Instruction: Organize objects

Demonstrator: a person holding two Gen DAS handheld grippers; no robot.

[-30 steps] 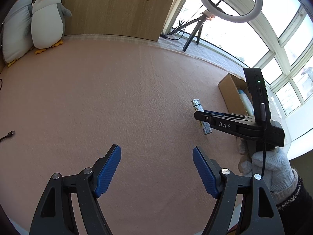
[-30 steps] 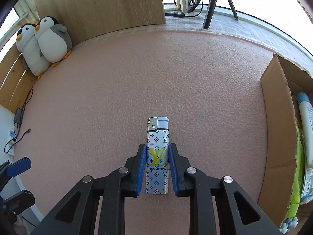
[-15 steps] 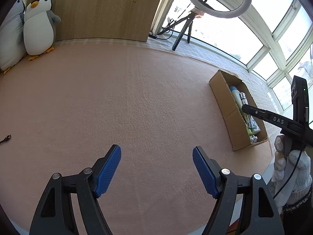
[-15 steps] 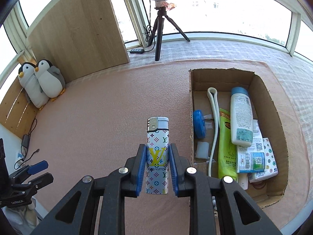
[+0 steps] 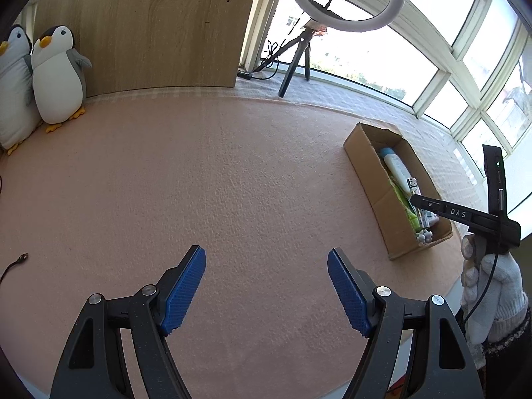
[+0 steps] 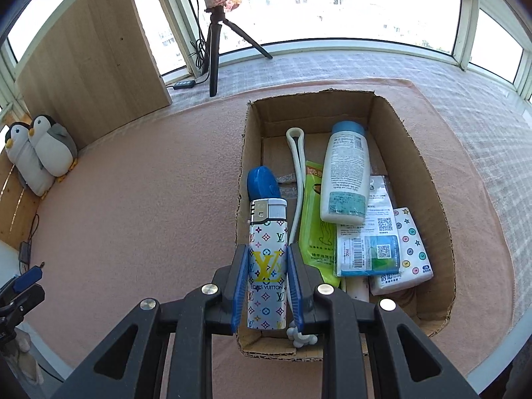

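Note:
My right gripper (image 6: pixel 268 266) is shut on a white lighter (image 6: pixel 268 249) with a coloured monogram print and a silver top, held upright over the near left part of an open cardboard box (image 6: pixel 422 173). The box holds a white bottle (image 6: pixel 347 173), a green packet (image 6: pixel 314 226), a blue cap (image 6: pixel 262 183), a tissue pack (image 6: pixel 409 249) and other small items. In the left wrist view the box (image 5: pixel 369 166) sits at the right, with the right gripper (image 5: pixel 419 199) and lighter (image 5: pixel 412 184) above it. My left gripper (image 5: pixel 266 286) is open over bare pink mat, holding nothing.
Two plush penguins (image 5: pixel 56 76) lean against a wooden panel (image 5: pixel 149 26) at the back left. A ring light on a tripod (image 5: pixel 299 56) stands by the windows. A cable end (image 5: pixel 20 259) lies at the mat's left edge. A gloved hand (image 5: pixel 488 286) holds the right gripper.
The right gripper has carried the lighter from the mat's middle to above the box. The left gripper stayed open while its view shifted.

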